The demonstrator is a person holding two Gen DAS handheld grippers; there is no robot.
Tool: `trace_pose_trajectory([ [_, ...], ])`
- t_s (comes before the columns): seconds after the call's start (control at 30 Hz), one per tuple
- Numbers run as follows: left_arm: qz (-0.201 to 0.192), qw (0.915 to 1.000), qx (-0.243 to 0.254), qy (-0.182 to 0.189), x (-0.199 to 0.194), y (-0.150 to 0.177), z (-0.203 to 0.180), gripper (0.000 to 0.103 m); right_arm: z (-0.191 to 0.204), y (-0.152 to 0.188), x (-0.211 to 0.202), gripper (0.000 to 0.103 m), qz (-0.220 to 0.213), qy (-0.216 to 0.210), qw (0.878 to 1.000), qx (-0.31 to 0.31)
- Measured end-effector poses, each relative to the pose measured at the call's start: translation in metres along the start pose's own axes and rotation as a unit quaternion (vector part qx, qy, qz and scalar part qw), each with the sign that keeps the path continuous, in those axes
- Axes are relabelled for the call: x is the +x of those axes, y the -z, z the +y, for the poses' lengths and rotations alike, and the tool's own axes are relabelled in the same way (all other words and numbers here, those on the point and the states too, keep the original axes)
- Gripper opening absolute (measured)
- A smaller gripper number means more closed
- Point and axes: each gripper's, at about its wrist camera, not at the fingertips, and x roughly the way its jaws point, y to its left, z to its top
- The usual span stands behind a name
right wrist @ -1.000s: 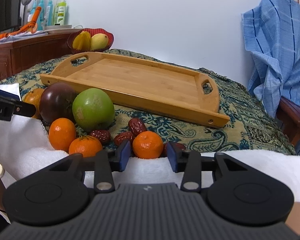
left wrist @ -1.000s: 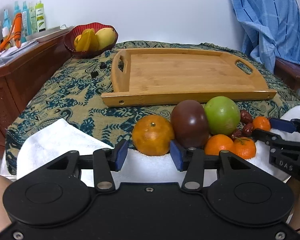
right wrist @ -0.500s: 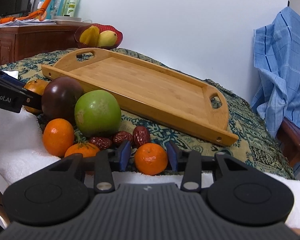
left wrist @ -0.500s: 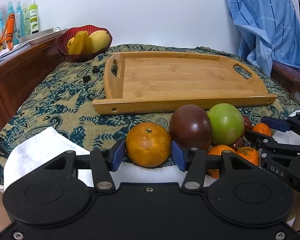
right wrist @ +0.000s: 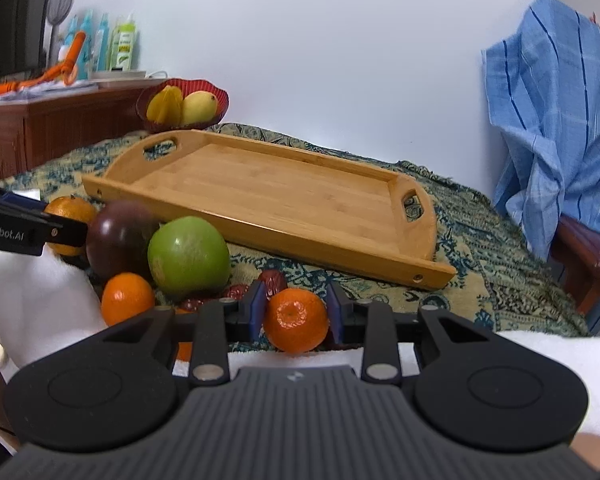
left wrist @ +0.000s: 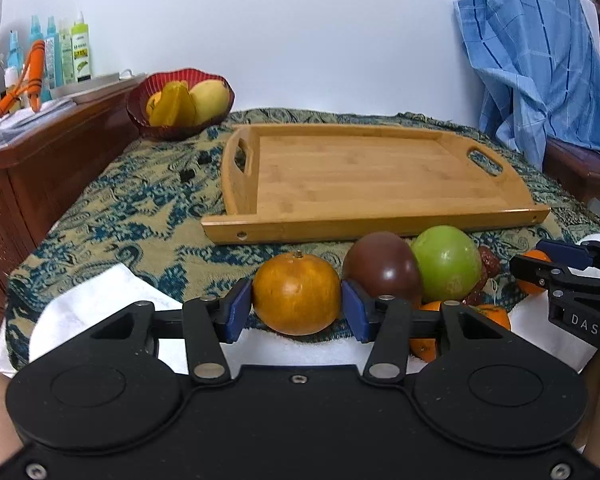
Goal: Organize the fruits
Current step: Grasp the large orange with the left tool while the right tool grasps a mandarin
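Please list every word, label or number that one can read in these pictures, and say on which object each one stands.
"DAS": white letters on the right gripper, seen in the left wrist view.
"nRobot.AI": white letters on the left gripper, seen in the right wrist view; the start is cut off by the picture's edge.
Labels on the bottles on the wooden cabinet: too small and blurred to read.

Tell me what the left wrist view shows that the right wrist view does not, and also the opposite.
Only the left wrist view shows the left tongs shut on the large brownish-orange citrus fruit.

Only the right wrist view shows the right tongs closed around the small bright orange mandarin.

Both show the rectangular bamboo tray with no fruit in it, the round green apple, the dark purple round fruit and the red bowl of yellow fruit.
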Motion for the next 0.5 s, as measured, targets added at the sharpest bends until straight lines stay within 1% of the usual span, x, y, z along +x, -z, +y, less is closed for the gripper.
trace_pose_trajectory([
  [0.13, -0.008, 1.0, -0.002, -0.002, -0.005, -0.005, 0.0, 0.047, -0.005, -0.005, 0.002, 0.037, -0.005, -0.004, 1.0, 0.02],
  [0.27, -0.005, 0.9999, 0.009, -0.01, -0.001, -0.007, -0.003, 0.046, -0.012, -0.015, 0.005, 0.037, -0.017, -0.004, 0.999, 0.035],
  [0.37, 0.004, 0.9999, 0.004, -0.009, 0.005, -0.003, -0.002, 0.046, -0.014, -0.017, 0.011, 0.037, -0.011, -0.003, 0.999, 0.033],
  [0.5, -0.003, 0.9998, 0.012, -0.013, 0.007, 0.0, -0.004, 0.046, -0.011, -0.009, 0.016, 0.038, 0.01, -0.01, 1.0, 0.024],
])
